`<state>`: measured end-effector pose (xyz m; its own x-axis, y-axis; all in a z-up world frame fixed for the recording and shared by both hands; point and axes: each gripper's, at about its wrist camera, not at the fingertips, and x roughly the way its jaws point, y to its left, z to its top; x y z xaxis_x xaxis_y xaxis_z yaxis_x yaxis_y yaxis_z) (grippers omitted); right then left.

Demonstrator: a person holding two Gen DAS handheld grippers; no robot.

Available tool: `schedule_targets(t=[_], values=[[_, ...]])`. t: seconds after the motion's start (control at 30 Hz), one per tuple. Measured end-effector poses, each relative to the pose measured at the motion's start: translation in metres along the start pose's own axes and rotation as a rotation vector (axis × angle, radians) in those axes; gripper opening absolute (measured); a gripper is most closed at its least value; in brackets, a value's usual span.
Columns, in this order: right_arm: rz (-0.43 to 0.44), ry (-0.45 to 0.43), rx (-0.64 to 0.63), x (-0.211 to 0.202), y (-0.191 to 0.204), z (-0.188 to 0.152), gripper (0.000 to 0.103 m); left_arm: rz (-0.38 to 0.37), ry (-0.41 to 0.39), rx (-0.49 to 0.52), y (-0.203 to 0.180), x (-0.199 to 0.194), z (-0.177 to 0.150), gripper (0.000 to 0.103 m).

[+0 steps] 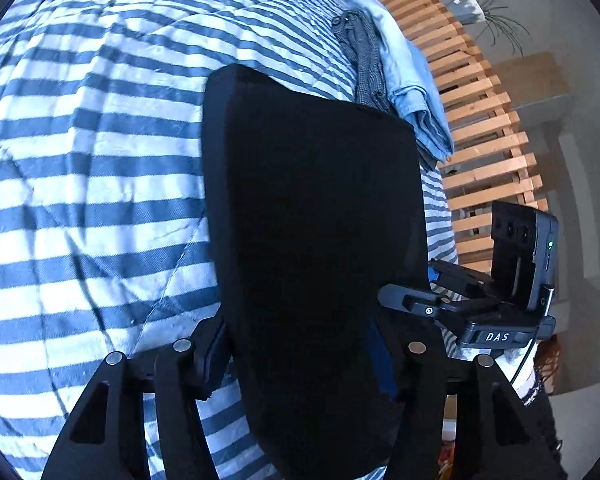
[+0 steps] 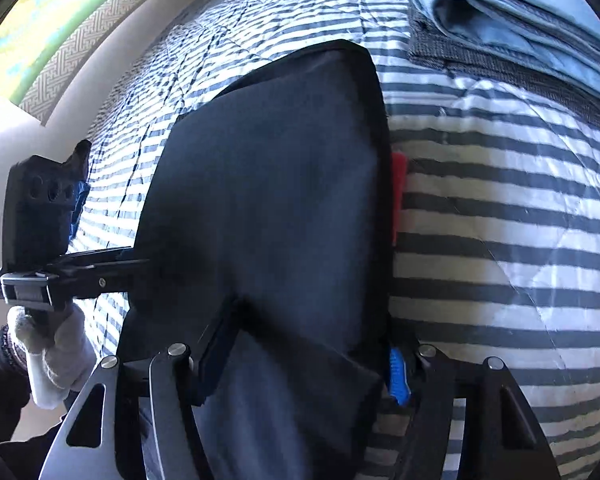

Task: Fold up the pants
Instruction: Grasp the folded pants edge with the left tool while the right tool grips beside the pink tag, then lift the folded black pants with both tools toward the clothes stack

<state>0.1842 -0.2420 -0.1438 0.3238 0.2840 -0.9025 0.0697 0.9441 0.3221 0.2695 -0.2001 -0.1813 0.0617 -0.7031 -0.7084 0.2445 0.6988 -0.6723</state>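
1. The dark pants (image 1: 316, 240) fill both views and hide most fingertips of both grippers.
2. They lie folded on the striped quilt (image 1: 80, 160).
3. The left gripper (image 1: 300, 364) and right gripper (image 2: 300, 364) each straddle the cloth, half-wide; I cannot tell whether the pads press.

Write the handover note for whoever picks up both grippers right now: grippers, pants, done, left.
Left gripper: dark pants lie between its jaws; whether the pads press is unclear.
Right gripper: the same; the pants fill the gap, grip unclear.
Pants: folded into a narrow dark panel on the striped quilt.
Done: a denim and a checked garment lie stacked as a folded pile at the quilt's far edge.
Left: finish this fold, probably add it to the pile.
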Motion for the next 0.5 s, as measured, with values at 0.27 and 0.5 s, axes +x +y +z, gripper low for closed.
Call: schedule_targets(t=[0.27, 0.5], values=[[-0.028, -0.059, 0.053, -0.015, 0.001, -0.002, 0.03, 0.073, -0.012, 0.076, -0.016, -0.005, 0.0, 0.022], [-0.087, -0.043, -0.014, -0.02, 0.006, 0.0, 0.042, 0.1, 0.003, 0.112, -0.021, -0.004, 0.004, 0.021]])
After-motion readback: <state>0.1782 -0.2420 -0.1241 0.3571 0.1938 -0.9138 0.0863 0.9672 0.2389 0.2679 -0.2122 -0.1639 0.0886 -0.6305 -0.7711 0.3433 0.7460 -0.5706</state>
